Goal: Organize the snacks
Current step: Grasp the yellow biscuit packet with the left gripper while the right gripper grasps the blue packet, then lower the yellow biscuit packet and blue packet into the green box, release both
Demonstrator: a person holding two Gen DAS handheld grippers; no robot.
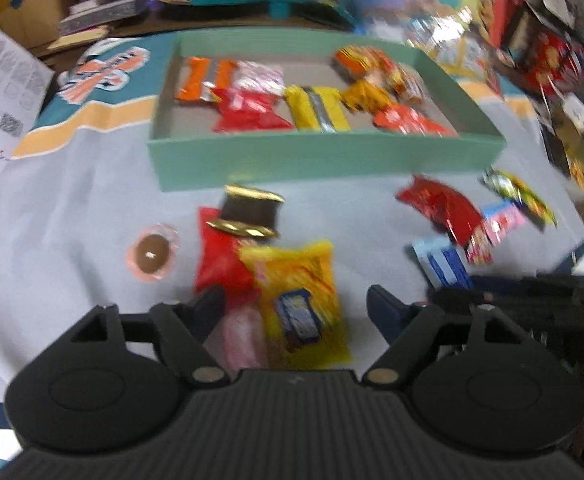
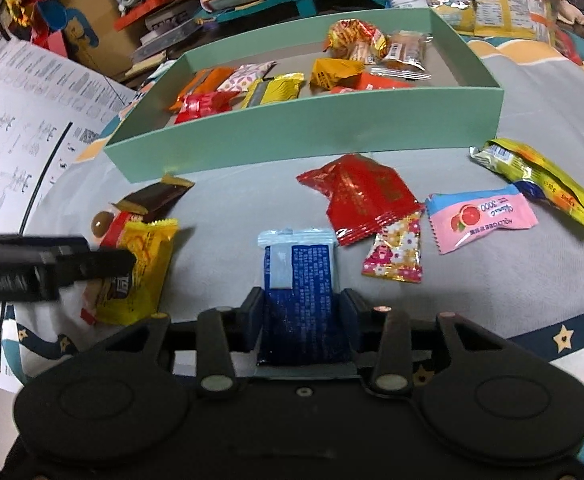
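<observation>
Right gripper clenched on the blue-and-white packet, at 6 o'clock from the mint-green box; could slip on glossy film during the lift. Left gripper spread wide over the yellow packet at 6 o'clock of the box, likely to pinch the red packet underneath too.

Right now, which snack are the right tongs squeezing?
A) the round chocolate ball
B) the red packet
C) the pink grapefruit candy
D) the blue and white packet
D: in the right wrist view the right tongs press both sides of the blue and white packet; the other snacks lie untouched.
</observation>
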